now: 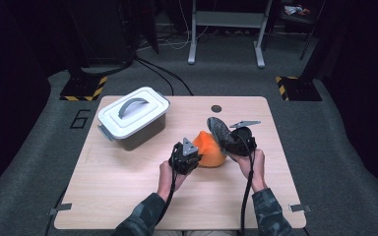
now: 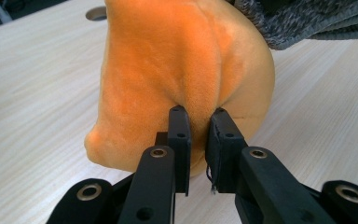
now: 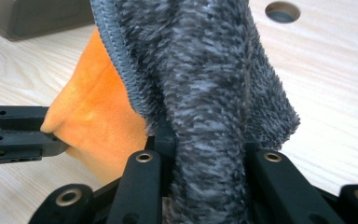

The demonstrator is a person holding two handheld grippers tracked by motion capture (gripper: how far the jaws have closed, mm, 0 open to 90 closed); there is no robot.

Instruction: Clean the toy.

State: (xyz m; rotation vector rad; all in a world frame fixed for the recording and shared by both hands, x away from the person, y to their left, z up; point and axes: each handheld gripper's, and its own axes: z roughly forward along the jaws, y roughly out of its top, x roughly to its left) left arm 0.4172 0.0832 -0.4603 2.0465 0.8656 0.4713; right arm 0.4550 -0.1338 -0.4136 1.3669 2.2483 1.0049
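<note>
Slippage is the risk: the left gripper [image 2: 198, 116] has its fingers nearly closed on a thin fold of the orange plush [image 2: 177, 70], while the right gripper [image 3: 205, 144] clamps the grey fuzzy cloth [image 3: 205, 70] just above, so tugging apart could free either over the table [image 1: 128, 187].

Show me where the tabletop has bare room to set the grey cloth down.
Free: the wide near strip of the light wooden table left of the forearms, and the right edge past the right tool. Crowded: centre, around the orange plush cloth, and the back-left corner with the white lidded plastic box.
</note>
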